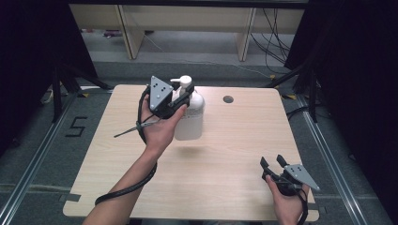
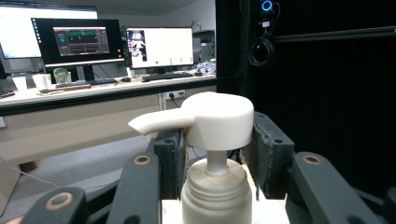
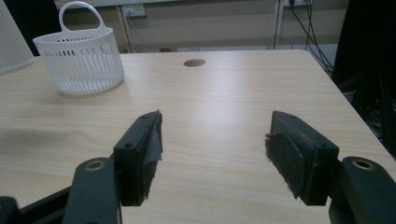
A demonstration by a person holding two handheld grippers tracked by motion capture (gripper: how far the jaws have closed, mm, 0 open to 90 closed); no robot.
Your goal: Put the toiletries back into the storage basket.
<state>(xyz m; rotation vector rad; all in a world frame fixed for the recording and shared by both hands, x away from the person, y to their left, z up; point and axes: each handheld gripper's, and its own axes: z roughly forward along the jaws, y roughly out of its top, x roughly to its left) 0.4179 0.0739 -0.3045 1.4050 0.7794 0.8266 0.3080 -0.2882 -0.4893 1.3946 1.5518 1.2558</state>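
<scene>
A person sits at a light wooden table (image 1: 220,154), a two-jaw gripper in each hand. The left gripper (image 1: 184,96) is clenched around the neck of a white pump bottle (image 1: 191,117), just under its pump head. The bottle hangs upright above the far middle of the table, lifted clear of the wood, with a soft shadow on the table below it. In the left gripper view, the black jaws press on either side of the bottle's ribbed collar (image 2: 215,186), and the pump head (image 2: 210,120) points its spout to the left.

The right gripper (image 1: 274,164) rests low at the near right corner of the table, well apart from the bottle. Its jaws stand wide apart with nothing between them. Beyond them, in the right gripper view, a white slotted plastic basket (image 3: 81,56) with a loop handle stands on the table.
</scene>
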